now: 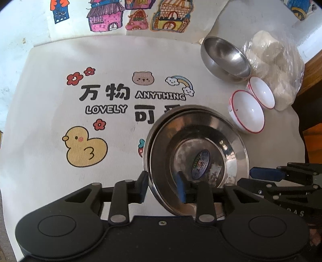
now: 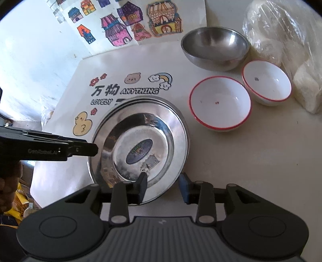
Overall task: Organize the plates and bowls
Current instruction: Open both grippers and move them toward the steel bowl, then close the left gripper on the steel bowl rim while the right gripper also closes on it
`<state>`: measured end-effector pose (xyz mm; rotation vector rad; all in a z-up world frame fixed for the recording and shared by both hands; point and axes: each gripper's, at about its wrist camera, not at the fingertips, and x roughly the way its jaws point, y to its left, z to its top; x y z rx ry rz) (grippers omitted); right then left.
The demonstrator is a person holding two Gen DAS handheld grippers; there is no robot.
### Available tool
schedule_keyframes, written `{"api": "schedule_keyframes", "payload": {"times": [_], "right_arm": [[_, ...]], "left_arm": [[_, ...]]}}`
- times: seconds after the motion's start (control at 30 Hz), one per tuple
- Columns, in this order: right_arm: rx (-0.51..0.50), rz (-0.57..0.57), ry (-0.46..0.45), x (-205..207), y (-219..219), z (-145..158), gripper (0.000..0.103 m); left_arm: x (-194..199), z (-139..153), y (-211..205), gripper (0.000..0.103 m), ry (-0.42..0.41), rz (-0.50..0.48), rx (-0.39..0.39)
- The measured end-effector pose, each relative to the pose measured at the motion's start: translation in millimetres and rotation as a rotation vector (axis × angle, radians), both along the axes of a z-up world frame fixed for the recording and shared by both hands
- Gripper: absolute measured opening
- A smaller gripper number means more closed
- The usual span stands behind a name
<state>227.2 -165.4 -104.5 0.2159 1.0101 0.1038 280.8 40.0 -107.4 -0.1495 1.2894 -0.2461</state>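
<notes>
A stack of steel plates (image 1: 203,137) (image 2: 167,123) lies on the printed cloth. My left gripper (image 1: 162,186) is open, its jaws standing either side of the stack's near-left rim. It also shows in the right wrist view (image 2: 88,149). My right gripper (image 2: 164,187) is open, its jaws standing either side of the near-right rim. It also shows in the left wrist view (image 1: 267,174). Behind stand two white red-rimmed bowls (image 2: 220,102) (image 2: 266,82) and a steel bowl (image 2: 215,46) (image 1: 225,57).
A plastic bag of white blocks (image 1: 275,66) (image 2: 287,46) lies at the far right beside the bowls. The cloth (image 1: 60,100) covers the table. Paper house drawings (image 1: 140,16) hang on the back wall. The table's right edge (image 1: 308,62) is near.
</notes>
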Motion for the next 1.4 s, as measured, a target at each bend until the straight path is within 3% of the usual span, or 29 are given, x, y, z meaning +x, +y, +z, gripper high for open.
{"api": "schedule_keyframes", "payload": {"times": [0.17, 0.27, 0.3, 0.33, 0.5, 0.73, 1.03, 1.4], "right_arm": [[0.002, 0.004, -0.018, -0.8, -2.0, 4.6, 0.055], [0.005, -0.021, -0.037, -3.8, -6.0, 7.8, 0.068], [0.006, -0.033, -0.045, -4.8, -7.6, 9.0, 0.076], [0.008, -0.043, -0.053, -6.0, -9.7, 10.2, 0.084], [0.029, -0.094, -0.078, -10.5, -22.3, 12.8, 0.099], [0.048, -0.16, -0.086, -14.2, -38.4, 10.3, 0.103], [0.048, -0.305, -0.177, -15.0, -68.4, 22.5, 0.103], [0.06, -0.351, -0.231, 29.1, -106.3, 31.9, 0.102]], "left_arm": [[7.6, 7.8, 2.1, 0.064, -0.036, 0.024, -0.019], [15.1, 11.6, 2.6, 0.082, -0.054, 0.039, -0.032], [18.0, 12.5, 2.4, 0.087, -0.057, 0.044, -0.043], [21.9, 12.9, 2.2, 0.089, -0.058, 0.048, -0.054], [39.5, 10.6, -1.9, 0.102, -0.042, 0.051, -0.058], [59.6, 5.9, -10.8, 0.102, -0.023, 0.037, -0.066], [98.7, 7.3, -30.9, 0.102, -0.039, 0.0, -0.061], [170.8, 10.8, -67.3, 0.102, -0.085, -0.044, -0.043]]}}
